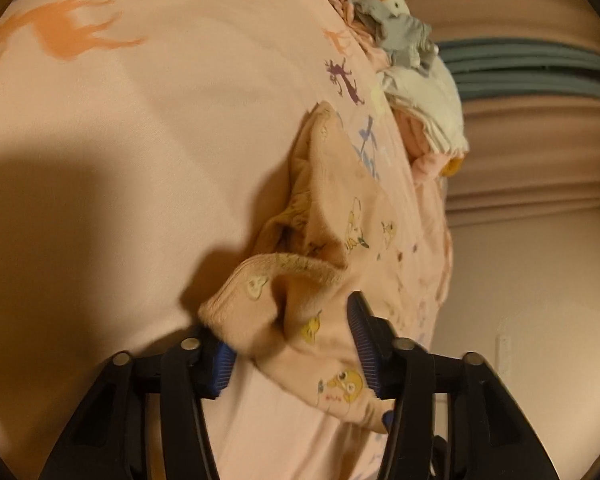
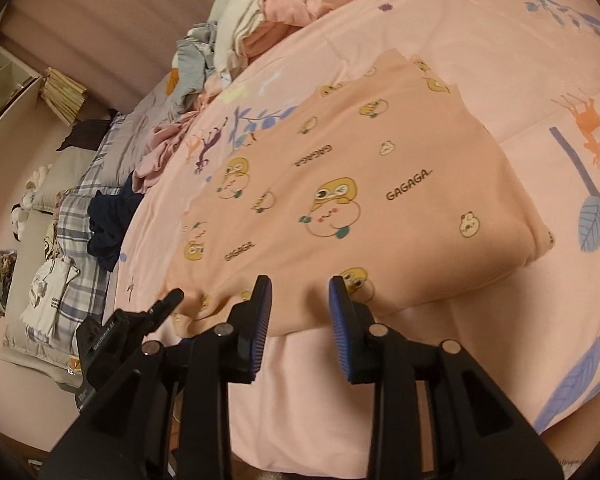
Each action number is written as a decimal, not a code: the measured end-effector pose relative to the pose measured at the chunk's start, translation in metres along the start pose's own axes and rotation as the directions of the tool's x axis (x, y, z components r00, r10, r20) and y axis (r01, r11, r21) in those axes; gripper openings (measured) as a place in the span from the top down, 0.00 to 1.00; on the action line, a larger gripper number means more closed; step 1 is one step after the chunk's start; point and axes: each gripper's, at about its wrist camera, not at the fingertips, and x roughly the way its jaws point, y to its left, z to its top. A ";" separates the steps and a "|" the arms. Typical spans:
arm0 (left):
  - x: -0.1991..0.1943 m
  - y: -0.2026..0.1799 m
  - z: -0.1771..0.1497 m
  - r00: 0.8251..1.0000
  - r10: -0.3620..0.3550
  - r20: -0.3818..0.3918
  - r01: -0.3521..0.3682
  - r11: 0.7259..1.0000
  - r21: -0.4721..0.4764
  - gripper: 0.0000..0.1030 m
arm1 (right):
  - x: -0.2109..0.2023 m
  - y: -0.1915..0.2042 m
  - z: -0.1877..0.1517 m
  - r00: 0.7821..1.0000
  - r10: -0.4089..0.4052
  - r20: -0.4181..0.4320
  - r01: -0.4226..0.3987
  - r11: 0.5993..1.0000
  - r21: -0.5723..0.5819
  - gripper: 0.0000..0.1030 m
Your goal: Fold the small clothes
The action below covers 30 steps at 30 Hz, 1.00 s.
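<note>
At six o'clock on the bed (image 2: 500,60), the left gripper (image 1: 296,344) pinches the peach garment's (image 2: 340,208) bunched hem mid-fold while the right gripper (image 2: 300,312) hovers empty, jaws apart, and should next take the near edge.

1. L gripper (image 1: 296,344) at bottom, blue pads (image 1: 222,368) apart w/ peach garment (image 1: 320,280) bunched between them; grip can't be judged, cloth blurred.
2. Garment: yellow cartoon prints, ribbed hem curled up, lying crumpled on pink bed sheet (image 1: 160,120) w/ orange deer print.
3. Far edge of bed: clothes pile (image 1: 416,80), grey + white + pink pieces.
4. Padded headboard (image 1: 540,140) behind, right side.
</note>
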 end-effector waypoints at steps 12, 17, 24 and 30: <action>0.029 -0.078 -0.018 0.928 0.283 0.244 -0.363 0.833 0.416 0.91 | 0.019 -0.038 0.031 0.999 -0.007 -0.036 0.009 0.999 0.054 0.71; 0.050 -0.123 -0.030 0.941 0.211 0.264 -0.329 0.751 0.572 0.91 | 0.026 -0.064 0.029 0.997 0.042 -0.069 -0.033 0.991 0.132 0.87; 0.114 -0.179 -0.114 0.991 0.129 0.037 -0.110 0.625 0.773 0.91 | -0.052 -0.112 0.037 0.995 0.001 0.102 -0.025 0.973 0.232 0.83; 0.137 -0.177 -0.154 0.982 0.181 -0.044 -0.064 0.549 0.833 0.91 | -0.104 -0.132 0.042 0.968 -0.164 0.189 0.120 0.967 0.225 0.75</action>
